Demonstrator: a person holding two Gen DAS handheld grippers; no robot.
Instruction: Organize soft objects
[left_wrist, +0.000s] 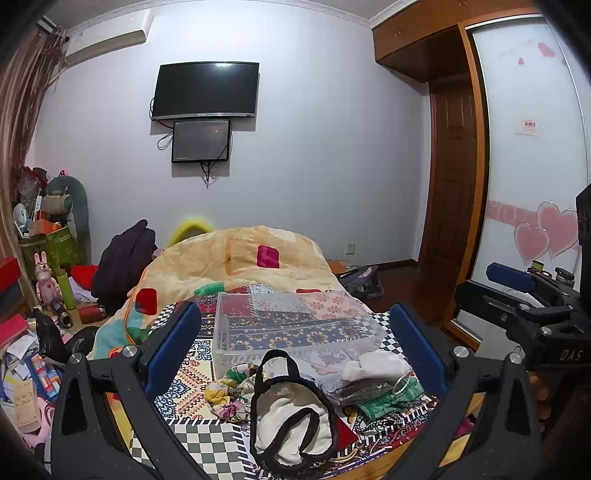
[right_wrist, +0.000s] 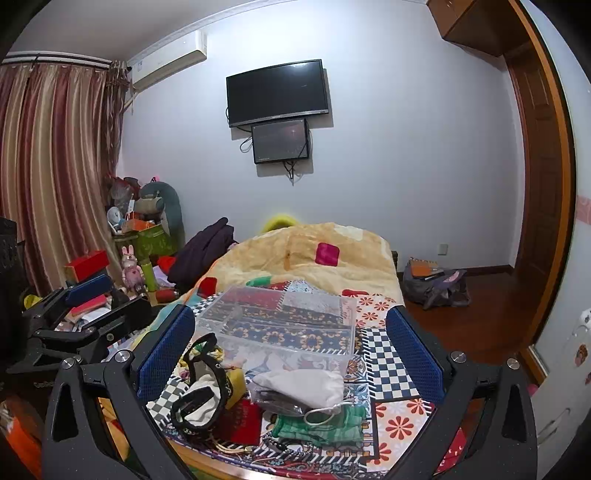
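Note:
A clear plastic box (left_wrist: 295, 328) (right_wrist: 280, 325) stands empty on the patterned bedspread. In front of it lie soft items: a white cloth bag with black trim (left_wrist: 291, 417) (right_wrist: 199, 395), a floral fabric piece (left_wrist: 229, 391), a white pouch (left_wrist: 376, 365) (right_wrist: 306, 384), a dark mesh piece (left_wrist: 362, 389), and a green cloth (left_wrist: 391, 400) (right_wrist: 325, 424). My left gripper (left_wrist: 295, 347) is open, hovering above the black-trimmed bag. My right gripper (right_wrist: 291, 354) is open, above the white pouch. Each gripper shows at the edge of the other's view.
A yellow quilt (left_wrist: 240, 258) is heaped behind the box. Clutter, toys and boxes (left_wrist: 48, 280) fill the floor on the left. A bag (right_wrist: 436, 284) lies on the wooden floor on the right. A wardrobe (left_wrist: 532, 147) stands at the right.

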